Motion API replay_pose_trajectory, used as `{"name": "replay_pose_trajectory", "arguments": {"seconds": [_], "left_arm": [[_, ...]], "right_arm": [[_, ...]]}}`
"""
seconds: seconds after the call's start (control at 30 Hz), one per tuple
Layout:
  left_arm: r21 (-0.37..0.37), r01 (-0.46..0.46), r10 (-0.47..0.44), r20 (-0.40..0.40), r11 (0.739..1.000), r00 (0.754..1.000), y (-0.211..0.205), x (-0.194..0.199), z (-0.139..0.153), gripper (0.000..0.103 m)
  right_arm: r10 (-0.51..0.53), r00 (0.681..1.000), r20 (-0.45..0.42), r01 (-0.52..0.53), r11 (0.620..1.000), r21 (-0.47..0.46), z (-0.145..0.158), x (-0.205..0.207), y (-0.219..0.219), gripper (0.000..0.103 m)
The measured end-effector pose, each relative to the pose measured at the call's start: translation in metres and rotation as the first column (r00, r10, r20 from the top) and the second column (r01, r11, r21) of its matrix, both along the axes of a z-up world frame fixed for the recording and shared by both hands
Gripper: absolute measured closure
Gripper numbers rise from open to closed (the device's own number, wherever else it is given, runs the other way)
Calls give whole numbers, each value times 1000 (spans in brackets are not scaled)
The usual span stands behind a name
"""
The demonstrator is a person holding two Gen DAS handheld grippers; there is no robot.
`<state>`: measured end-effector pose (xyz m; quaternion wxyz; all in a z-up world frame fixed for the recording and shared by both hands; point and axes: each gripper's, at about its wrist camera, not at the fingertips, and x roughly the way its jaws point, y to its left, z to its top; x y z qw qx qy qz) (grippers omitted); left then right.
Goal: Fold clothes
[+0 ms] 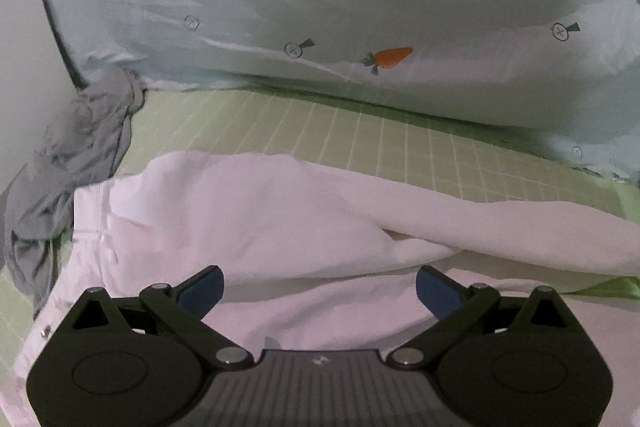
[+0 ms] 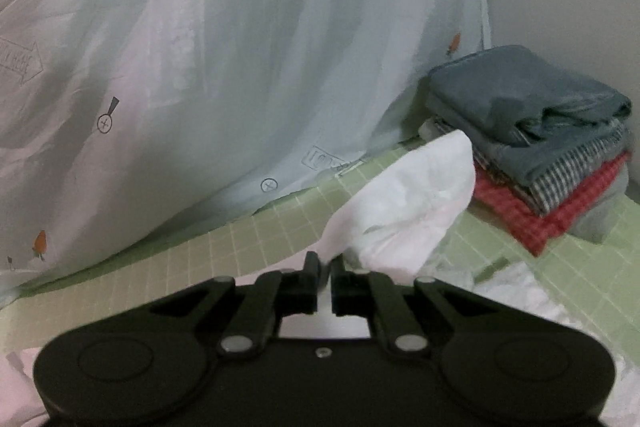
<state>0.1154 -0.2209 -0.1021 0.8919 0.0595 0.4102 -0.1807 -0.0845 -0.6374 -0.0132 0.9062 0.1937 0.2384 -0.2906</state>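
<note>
A white garment (image 1: 256,211) lies spread across the green grid mat (image 1: 360,131), with one long part stretching off to the right. My left gripper (image 1: 319,291) hovers just above it, open, blue pads wide apart and nothing between them. In the right wrist view my right gripper (image 2: 325,267) is shut on a part of the white garment (image 2: 408,203), which rises from the jaws in a crumpled peak up and to the right.
A crumpled grey garment (image 1: 72,163) lies at the mat's left edge. A stack of folded clothes (image 2: 536,147), blue-grey on top with checked and red pieces below, sits at the right. A pale carrot-print sheet (image 1: 360,7) hangs behind the mat.
</note>
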Motion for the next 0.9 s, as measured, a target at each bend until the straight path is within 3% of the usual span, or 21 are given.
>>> {"name": "replay_pose_trajectory", "arguments": {"seconds": [0.07, 0.17, 0.3, 0.37, 0.4, 0.43, 0.67, 0.8, 0.9], "left_arm": [[-1, -14, 14, 6, 1000, 1000, 1, 3, 0, 2], [1, -37, 37, 18, 999, 999, 2, 10, 0, 2], [-3, -56, 56, 31, 998, 998, 1, 21, 3, 2], [1, -52, 52, 44, 999, 998, 0, 21, 4, 2], [5, -49, 49, 52, 999, 997, 0, 21, 5, 2], [11, -47, 46, 53, 999, 998, 0, 20, 4, 2], [59, 0, 1, -6, 998, 1000, -12, 20, -11, 2], [84, 74, -75, 4, 994, 997, -30, 12, -8, 2], [100, 78, -80, 18, 992, 997, -33, 8, -5, 2]], "right_arm": [[20, 1000, 6, -20, 999, -29, 6, 23, -4, 98], [109, 994, -18, -111, 982, -151, 13, 96, -7, 98], [132, 991, -12, -132, 985, -114, 11, 188, -27, 95], [104, 994, -20, -105, 991, -86, 0, 180, -32, 73], [90, 996, -24, -91, 993, -72, -6, 177, -34, 45], [76, 997, -29, -77, 995, -58, -12, 173, -37, 29], [-21, 998, -65, 23, 999, 38, -51, 146, -53, 34], [-74, 993, -90, 82, 993, 90, -74, 131, -62, 35], [-112, 987, -111, 126, 984, 129, -91, 119, -69, 35]]}}
